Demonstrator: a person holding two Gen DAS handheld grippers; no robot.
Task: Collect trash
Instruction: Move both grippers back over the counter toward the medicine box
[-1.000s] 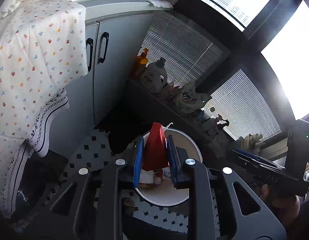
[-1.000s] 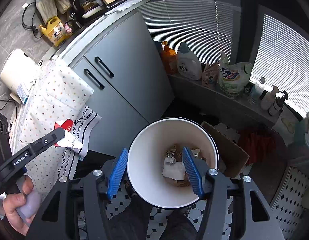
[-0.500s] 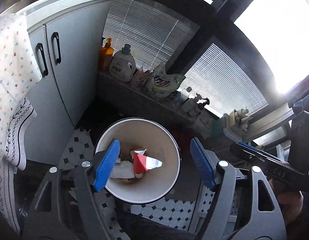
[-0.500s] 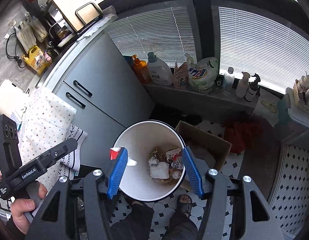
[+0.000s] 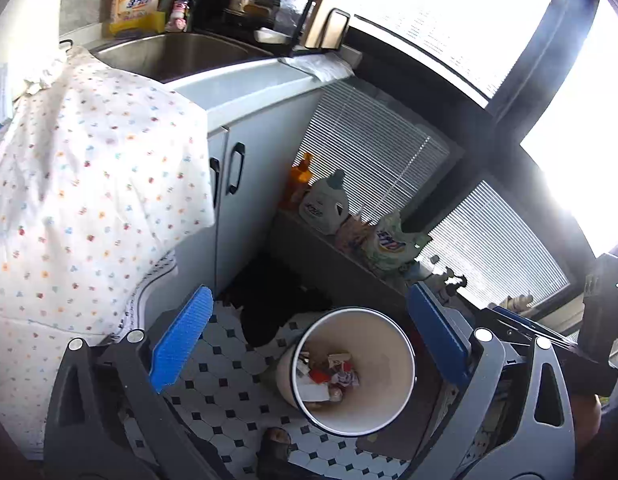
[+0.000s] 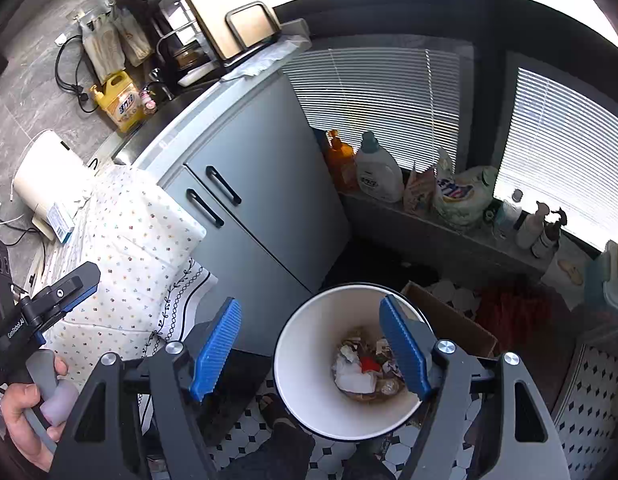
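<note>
A white trash bin [image 5: 389, 380] stands on the tiled floor below both grippers. Crumpled trash [image 5: 329, 376] lies at its bottom, with a red scrap [image 6: 371, 364] on top. My left gripper [image 5: 309, 340] hangs above the bin, its jaws opening wide with nothing between the blue pads. My right gripper [image 6: 309, 348] is also above the bin [image 6: 305, 368]; its jaws are opening and hold nothing. In the right wrist view the left gripper [image 6: 81, 280] shows at the left edge, held by a hand [image 6: 29, 404].
A grey cabinet [image 6: 249, 208] with a sink [image 5: 177, 52] stands left of the bin, beside a dotted cloth [image 5: 89, 184]. Detergent bottles [image 6: 379, 172] line a low ledge under the blinds. A cardboard box [image 6: 457, 324] sits behind the bin. A sandalled foot [image 5: 275, 440] is near it.
The left gripper let go of the red-and-white wrapper, which dropped into the bin, and its jaws spread wide. Both grippers rose away from the bin. The right jaws widened.
</note>
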